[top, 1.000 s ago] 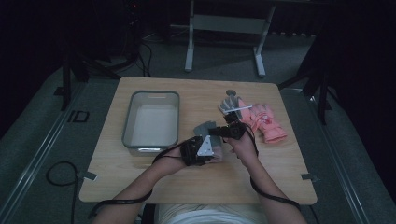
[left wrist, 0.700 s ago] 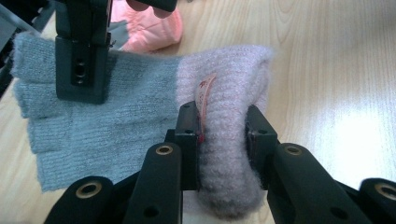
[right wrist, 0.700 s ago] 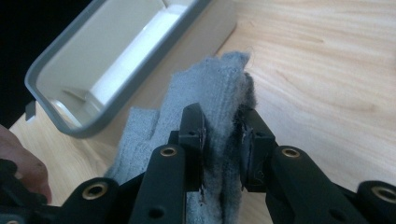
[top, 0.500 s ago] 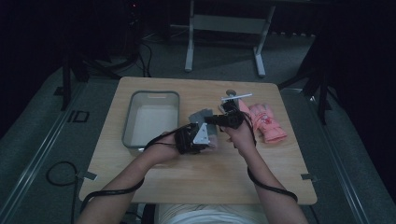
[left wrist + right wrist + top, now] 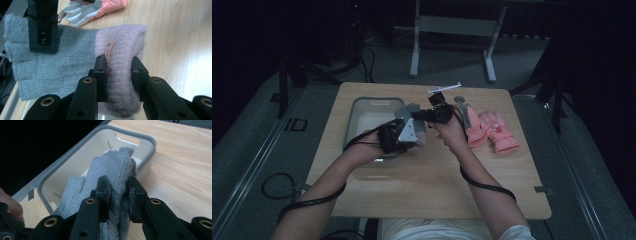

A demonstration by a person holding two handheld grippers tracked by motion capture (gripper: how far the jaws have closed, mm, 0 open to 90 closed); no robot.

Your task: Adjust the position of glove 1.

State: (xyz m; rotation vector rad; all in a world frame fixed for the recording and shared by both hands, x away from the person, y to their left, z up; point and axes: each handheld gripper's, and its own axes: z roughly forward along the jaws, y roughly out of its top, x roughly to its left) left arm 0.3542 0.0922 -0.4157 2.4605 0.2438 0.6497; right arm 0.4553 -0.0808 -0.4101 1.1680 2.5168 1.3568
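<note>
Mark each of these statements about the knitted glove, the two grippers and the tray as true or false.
1. The left gripper clamps the pink cuff of the knitted glove. True.
2. The right gripper is open and holds nothing. False: it is shut on the glove's grey finger end.
3. The glove lies flat inside the grey tray. False: both grippers hold it above the table.
4. Pink gloves lie on the table to the right. True.

In the left gripper view the knitted glove (image 5: 75, 60) hides part of the pink gloves (image 5: 100, 7), which the top edge also cuts off. In the right gripper view it covers much of the tray (image 5: 147, 142) floor. From above, the hands hide most of it.
</note>
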